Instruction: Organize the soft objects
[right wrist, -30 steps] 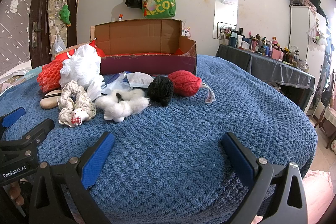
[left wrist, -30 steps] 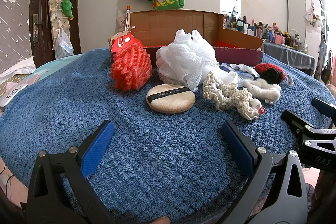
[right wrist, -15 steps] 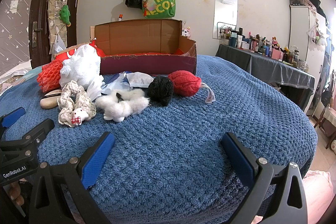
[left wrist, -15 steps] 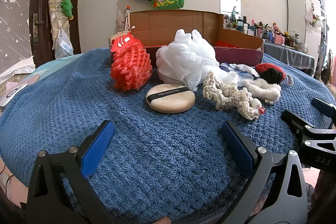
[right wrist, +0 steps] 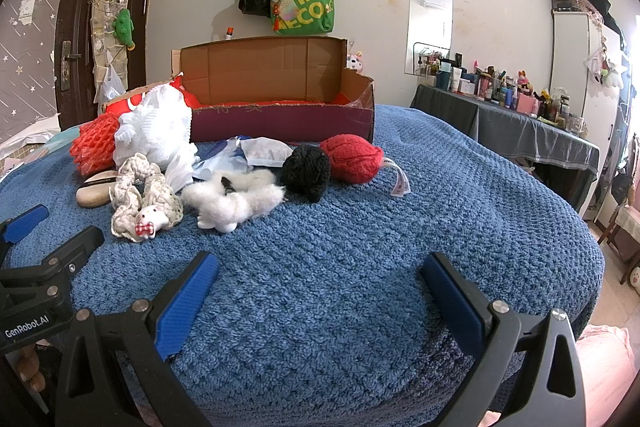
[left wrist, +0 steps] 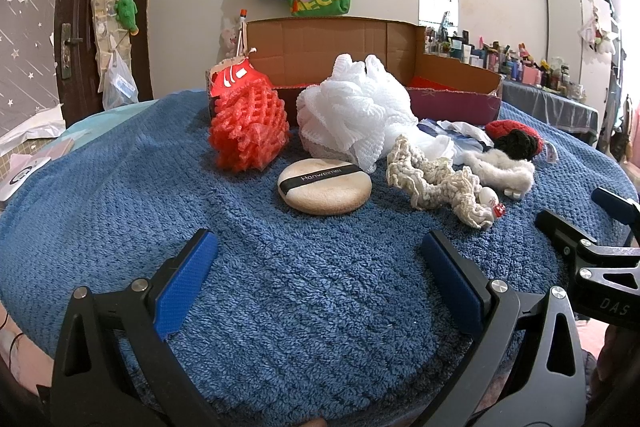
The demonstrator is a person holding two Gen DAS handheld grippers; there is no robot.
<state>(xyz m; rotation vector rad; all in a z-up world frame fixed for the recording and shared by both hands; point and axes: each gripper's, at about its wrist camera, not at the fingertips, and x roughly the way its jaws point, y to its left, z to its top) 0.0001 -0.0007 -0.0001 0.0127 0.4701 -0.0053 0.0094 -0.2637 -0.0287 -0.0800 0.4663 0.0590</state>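
Soft things lie on a blue knitted blanket (left wrist: 120, 195): a red mesh sponge (left wrist: 248, 127), a white bath pouf (left wrist: 356, 115), a beige powder puff (left wrist: 325, 186), a cream crocheted scrunchie (left wrist: 438, 181), a white fluffy piece (right wrist: 234, 201), a black knitted ball (right wrist: 306, 171) and a red knitted ball (right wrist: 352, 157). An open cardboard box (left wrist: 340, 47) stands behind them. My left gripper (left wrist: 320, 279) is open and empty, short of the puff. My right gripper (right wrist: 320, 301) is open and empty, short of the fluffy piece.
White and blue packets (right wrist: 260, 151) lie in front of the box. A cluttered dresser (right wrist: 516, 131) stands at the right, a door (left wrist: 80, 27) at the left. Bags (right wrist: 304, 3) hang on the back wall.
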